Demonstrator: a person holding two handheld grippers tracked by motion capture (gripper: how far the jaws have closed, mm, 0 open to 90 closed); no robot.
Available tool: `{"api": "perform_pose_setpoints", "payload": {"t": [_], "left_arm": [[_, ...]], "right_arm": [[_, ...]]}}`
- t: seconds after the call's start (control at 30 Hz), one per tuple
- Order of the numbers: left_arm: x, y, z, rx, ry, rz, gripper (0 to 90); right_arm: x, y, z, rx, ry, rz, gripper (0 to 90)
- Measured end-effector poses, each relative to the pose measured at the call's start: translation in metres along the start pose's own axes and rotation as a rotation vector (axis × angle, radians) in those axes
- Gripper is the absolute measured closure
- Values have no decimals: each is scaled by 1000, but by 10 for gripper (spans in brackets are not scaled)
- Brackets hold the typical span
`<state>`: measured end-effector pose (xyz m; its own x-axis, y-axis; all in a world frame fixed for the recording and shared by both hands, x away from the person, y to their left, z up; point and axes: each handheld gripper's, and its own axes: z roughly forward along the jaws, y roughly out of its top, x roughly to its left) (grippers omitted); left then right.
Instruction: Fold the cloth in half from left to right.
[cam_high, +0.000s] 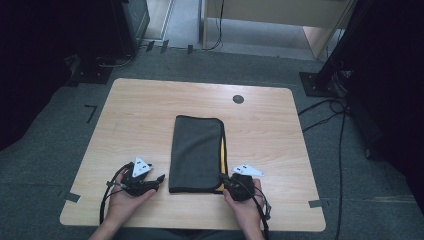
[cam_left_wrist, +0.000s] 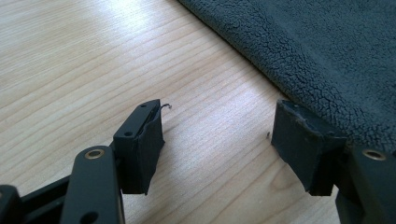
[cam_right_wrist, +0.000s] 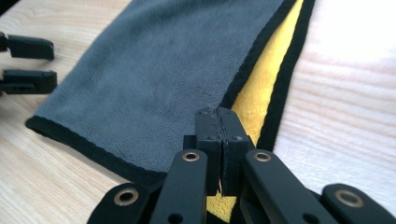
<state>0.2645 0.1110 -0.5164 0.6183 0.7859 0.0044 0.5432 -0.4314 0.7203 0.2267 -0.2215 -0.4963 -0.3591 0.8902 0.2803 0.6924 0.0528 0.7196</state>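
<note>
Starting with the high view, the folded cloth (cam_high: 196, 154) lay flat near the middle of the worktop (cam_high: 140, 115), dark grey side up, with a strip of its yellow underlayer showing along its right edge. The left gripper (cam_high: 159, 179) rested on the worktop just beside the cloth's near left corner, and the right gripper (cam_high: 222, 176) sat at the near right corner. At the left gripper view, the jaws stood moderately apart with bare wood between them; one pad lay at the cloth's (cam_left_wrist: 327, 56) edge, but nothing was clamped. At the right gripper view, the right gripper (cam_right_wrist: 222, 116) had its jaws pressed together over the cloth's (cam_right_wrist: 154, 79) near right corner, where the grey top layer met the yellow layer (cam_right_wrist: 261, 88); a thin edge appeared to be pinched, though the closed pads hid it. Judged from these views, one fold was already made, one corner was probably secured, the left corner was not yet gripped, and any further fold remained to be done.
</note>
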Motion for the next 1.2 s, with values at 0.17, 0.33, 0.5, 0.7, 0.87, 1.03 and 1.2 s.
{"api": "perform_pose_setpoints", "payload": {"t": [0.17, 0.33, 0.5, 0.7, 0.87, 1.03, 1.2], "left_arm": [[0, 0, 0, 0, 0, 0, 340], [0, 0, 0, 0, 0, 0, 340], [0, 0, 0, 0, 0, 1, 340], [-6, 0, -6, -21, 3, 20, 346], [-20, 3, -13, -51, -124, 37, 372], [-40, 4, -10, -36, -197, 118, 458], [-46, 3, -11, -38, -288, 187, 562]], "right_arm": [[-3, 6, -12, -10, -1, 4, 895], [-12, 3, -12, 26, -17, 24, 895], [-24, -4, 1, 121, -9, 58, 894], [-15, 2, -11, 83, -31, 5, 894], [-18, -5, -11, 107, -31, 17, 893], [-18, -4, -11, 109, -49, 2, 890], [-21, -5, -10, 120, -71, -1, 890]]}}
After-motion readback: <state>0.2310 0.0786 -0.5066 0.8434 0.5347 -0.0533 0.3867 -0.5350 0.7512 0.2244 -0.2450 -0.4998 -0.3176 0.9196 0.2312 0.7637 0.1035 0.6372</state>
